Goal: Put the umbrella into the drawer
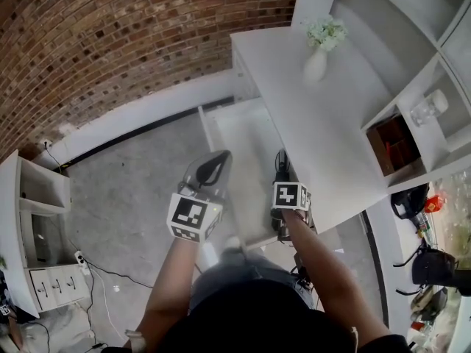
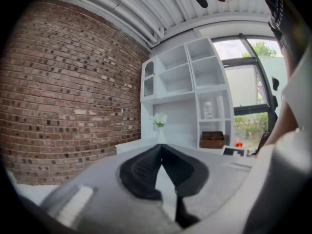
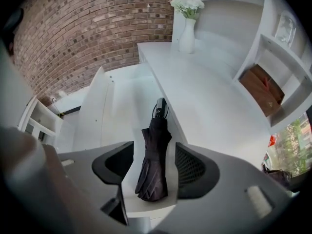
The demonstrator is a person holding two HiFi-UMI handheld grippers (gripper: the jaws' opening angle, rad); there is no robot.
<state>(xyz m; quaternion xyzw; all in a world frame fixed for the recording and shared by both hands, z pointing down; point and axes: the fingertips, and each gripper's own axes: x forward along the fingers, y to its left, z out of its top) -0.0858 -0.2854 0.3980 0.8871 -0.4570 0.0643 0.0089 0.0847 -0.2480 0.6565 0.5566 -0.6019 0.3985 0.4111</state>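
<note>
Inside open drawer (image 3: 124, 106): folded black umbrella (image 3: 153, 165), along right side.

A: What carries the things here?
B: A white desk (image 1: 324, 131). On its top, near the far end, stands a white vase (image 1: 316, 65) with pale flowers (image 1: 324, 31).
A: And below the top?
B: An open white drawer (image 3: 124, 106). A folded black umbrella (image 3: 152, 160) lies on its bottom, along the side next to the desk.
A: Beside the desk?
B: A white shelf unit (image 1: 412, 79). One compartment holds a brown box (image 1: 395, 144), the next one a clear jar (image 1: 428, 107).
A: And the floor?
B: The floor (image 1: 132, 197) is grey. A low white cabinet (image 1: 37, 226) stands on it at the left.
</note>
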